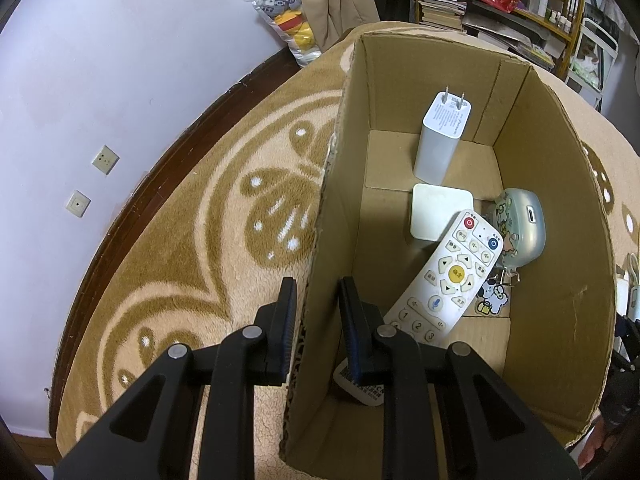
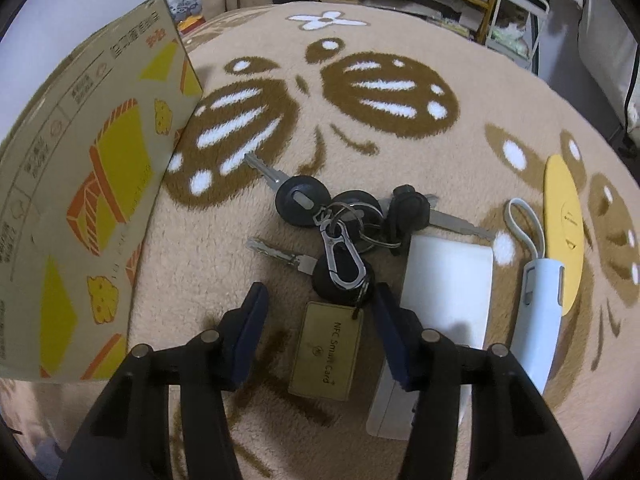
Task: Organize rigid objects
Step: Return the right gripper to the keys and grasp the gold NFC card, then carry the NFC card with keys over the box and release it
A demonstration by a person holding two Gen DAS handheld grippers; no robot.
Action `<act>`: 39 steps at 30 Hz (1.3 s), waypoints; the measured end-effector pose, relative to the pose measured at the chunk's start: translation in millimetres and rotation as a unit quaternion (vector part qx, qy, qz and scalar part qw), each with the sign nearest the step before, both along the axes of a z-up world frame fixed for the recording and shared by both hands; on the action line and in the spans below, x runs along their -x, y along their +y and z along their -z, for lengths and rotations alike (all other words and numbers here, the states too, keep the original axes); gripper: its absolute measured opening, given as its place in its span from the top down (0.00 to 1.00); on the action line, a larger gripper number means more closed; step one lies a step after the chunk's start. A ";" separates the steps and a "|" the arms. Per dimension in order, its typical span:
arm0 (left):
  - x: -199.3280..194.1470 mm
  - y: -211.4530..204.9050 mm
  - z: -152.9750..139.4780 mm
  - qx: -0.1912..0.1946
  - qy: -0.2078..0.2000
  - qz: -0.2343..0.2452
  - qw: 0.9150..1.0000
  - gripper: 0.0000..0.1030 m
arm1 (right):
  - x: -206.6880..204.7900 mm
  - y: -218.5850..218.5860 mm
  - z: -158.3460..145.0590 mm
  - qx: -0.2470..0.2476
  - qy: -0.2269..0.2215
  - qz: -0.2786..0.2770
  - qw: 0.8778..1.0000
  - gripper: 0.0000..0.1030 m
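In the left wrist view my left gripper (image 1: 318,292) is shut on the left wall of an open cardboard box (image 1: 324,216), one finger outside and one inside. The box holds a white charger (image 1: 440,136), a white square device (image 1: 440,212), a white remote (image 1: 448,276) and a pale earbud case with a keychain (image 1: 520,224). In the right wrist view my right gripper (image 2: 320,296) is open, low over a bunch of black-headed keys (image 2: 340,220) with a gold NFC card tag (image 2: 326,350) between the fingers. The box's printed outer wall (image 2: 80,184) stands at left.
A beige and brown patterned fleece blanket (image 2: 400,140) covers the surface. A white flat device (image 2: 444,280), a pale blue gadget with a loop (image 2: 536,308) and a yellow oval object (image 2: 564,236) lie right of the keys. Cluttered shelves (image 1: 520,4) stand behind.
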State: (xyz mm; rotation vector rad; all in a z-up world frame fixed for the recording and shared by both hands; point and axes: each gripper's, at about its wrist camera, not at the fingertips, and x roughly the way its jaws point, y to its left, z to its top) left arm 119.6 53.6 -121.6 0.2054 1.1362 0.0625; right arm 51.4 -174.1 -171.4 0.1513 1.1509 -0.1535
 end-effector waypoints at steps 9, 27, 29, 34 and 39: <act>0.7 -0.7 -0.3 -0.002 0.000 0.001 1.000 0.79 | 4.4 -1.0 -2.8 -0.030 -0.020 -0.022 0.999 0.70; 0.4 -2.6 -1.4 -0.005 0.001 0.002 1.000 0.79 | 5.9 -2.8 -26.0 -0.043 -0.089 -0.012 0.995 0.70; 0.2 -2.6 -1.2 -0.003 0.001 0.001 1.000 0.79 | 7.2 -5.3 -27.7 -0.044 -0.098 -0.006 0.994 0.70; -0.2 -2.1 -1.5 -0.003 0.001 0.002 1.000 0.79 | 4.7 -8.5 -28.4 -0.045 -0.098 -0.003 0.994 0.70; -0.9 -2.1 -1.5 -0.002 0.002 0.002 1.000 0.79 | 4.6 -8.4 -31.0 -0.043 -0.104 -0.002 0.994 0.70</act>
